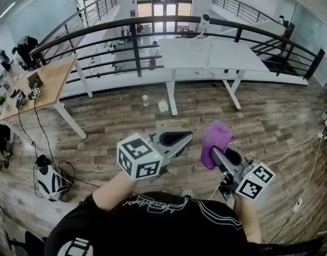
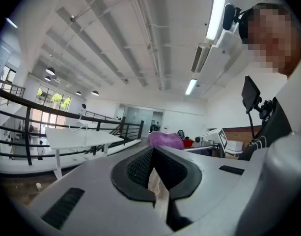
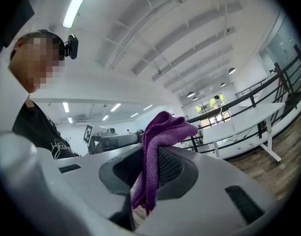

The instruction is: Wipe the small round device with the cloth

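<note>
I have the right gripper (image 1: 219, 153) with its jaws clamped on the purple cloth (image 1: 215, 138), the left gripper (image 1: 184, 137) closed and empty, and the small round device (image 1: 205, 19) across on the white table (image 1: 238, 55).

- Cloth (image 1: 215, 142): purple woven fabric with a soft, fuzzy nap; matt.
- Left gripper (image 1: 176, 140): smooth grey plastic shell, matt with a faint sheen. Its pads (image 2: 140, 168) were black, rubbery-looking and finely dimpled.
- Right gripper (image 1: 225, 159): same grey plastic and the same black textured lining.
- Floor (image 1: 126, 127): wood-grain planks in brown and grey, slightly glossy.
- White table (image 1: 206, 55): smooth white top, matt.
- Desk (image 1: 51, 79): pale wood top, matt.
- Railing (image 1: 136, 41): dark, smooth, metal-looking, with a light gloss on the top rail.
</note>
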Demonstrator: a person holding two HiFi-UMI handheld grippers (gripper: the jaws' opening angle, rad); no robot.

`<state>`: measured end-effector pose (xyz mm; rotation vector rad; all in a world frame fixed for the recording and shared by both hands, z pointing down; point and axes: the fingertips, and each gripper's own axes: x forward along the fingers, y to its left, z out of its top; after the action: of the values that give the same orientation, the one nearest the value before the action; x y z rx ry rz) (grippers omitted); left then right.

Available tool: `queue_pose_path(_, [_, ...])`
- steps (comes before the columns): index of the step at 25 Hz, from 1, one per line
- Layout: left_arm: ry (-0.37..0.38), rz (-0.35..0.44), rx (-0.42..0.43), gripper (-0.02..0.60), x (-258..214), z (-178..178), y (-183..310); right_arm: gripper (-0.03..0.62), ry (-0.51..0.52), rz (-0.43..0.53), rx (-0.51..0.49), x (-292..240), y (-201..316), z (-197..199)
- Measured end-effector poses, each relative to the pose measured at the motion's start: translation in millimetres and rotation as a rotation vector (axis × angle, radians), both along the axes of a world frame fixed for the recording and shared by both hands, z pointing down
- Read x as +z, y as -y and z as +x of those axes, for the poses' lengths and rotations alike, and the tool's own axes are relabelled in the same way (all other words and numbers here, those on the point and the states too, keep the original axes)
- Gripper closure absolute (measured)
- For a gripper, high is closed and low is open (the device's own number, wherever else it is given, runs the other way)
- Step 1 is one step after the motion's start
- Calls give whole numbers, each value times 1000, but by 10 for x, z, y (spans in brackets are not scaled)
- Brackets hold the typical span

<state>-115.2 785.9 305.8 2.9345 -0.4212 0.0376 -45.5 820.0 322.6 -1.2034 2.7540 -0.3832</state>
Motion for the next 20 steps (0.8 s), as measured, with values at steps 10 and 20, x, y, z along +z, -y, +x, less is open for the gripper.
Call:
queue_pose_path(10, [2, -19, -65, 574, 44, -156, 116, 533, 10, -30, -69, 61, 164, -193])
queue_pose_path(20, [-3, -30, -60, 574, 80, -161, 34, 533, 18, -38, -98, 95, 71, -306])
